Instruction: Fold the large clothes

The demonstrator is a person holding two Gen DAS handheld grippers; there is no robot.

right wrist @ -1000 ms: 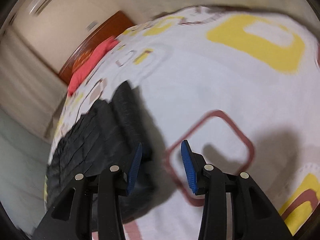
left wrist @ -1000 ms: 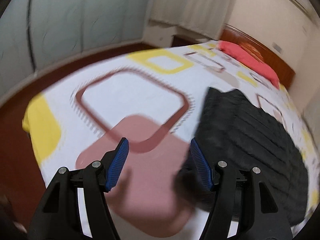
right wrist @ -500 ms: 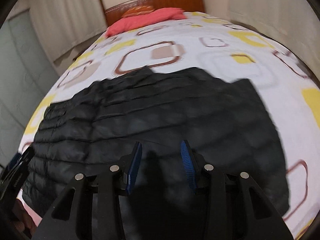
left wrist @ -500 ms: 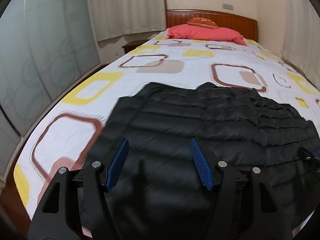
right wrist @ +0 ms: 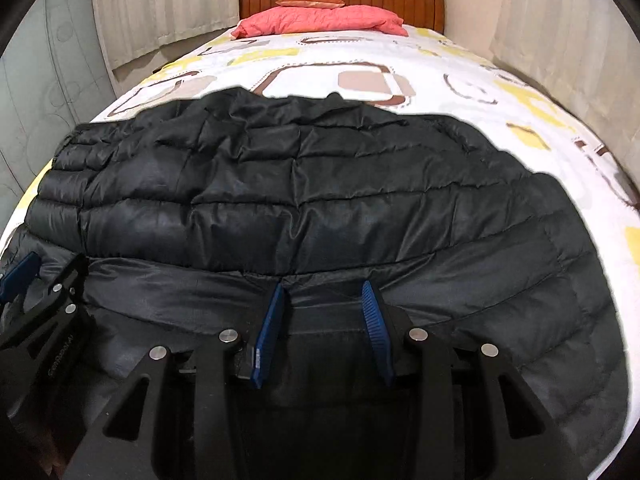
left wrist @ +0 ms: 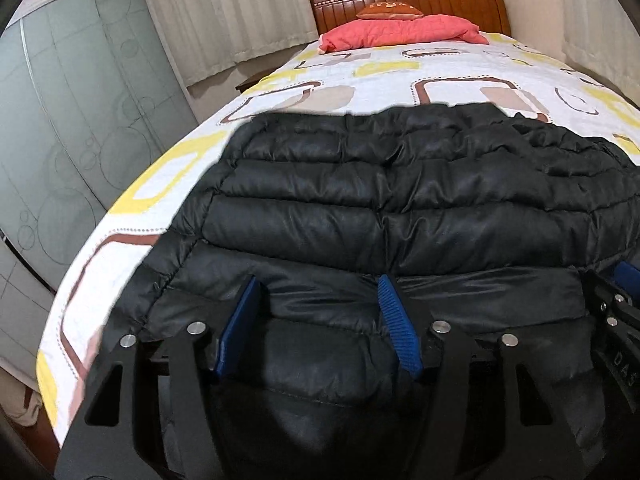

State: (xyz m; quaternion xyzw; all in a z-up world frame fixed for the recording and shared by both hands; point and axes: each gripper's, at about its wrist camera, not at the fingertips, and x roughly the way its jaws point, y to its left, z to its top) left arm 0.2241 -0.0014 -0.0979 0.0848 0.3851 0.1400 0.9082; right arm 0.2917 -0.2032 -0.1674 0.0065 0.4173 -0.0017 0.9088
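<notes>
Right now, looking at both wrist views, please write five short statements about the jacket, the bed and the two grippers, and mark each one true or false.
1. The black puffer jacket lies spread across the bed. True.
2. A green pillow lies by the headboard. False: the pillow is coral red.
3. The left gripper has its pads clamped on a jacket sleeve. False: its jaws are closing, with jacket fabric in the gap between the pads, not pinched.
4. The right gripper is near the jacket's near edge. True.
5. The bedsheet is plain white. False: it carries yellow and brown squares.
</notes>
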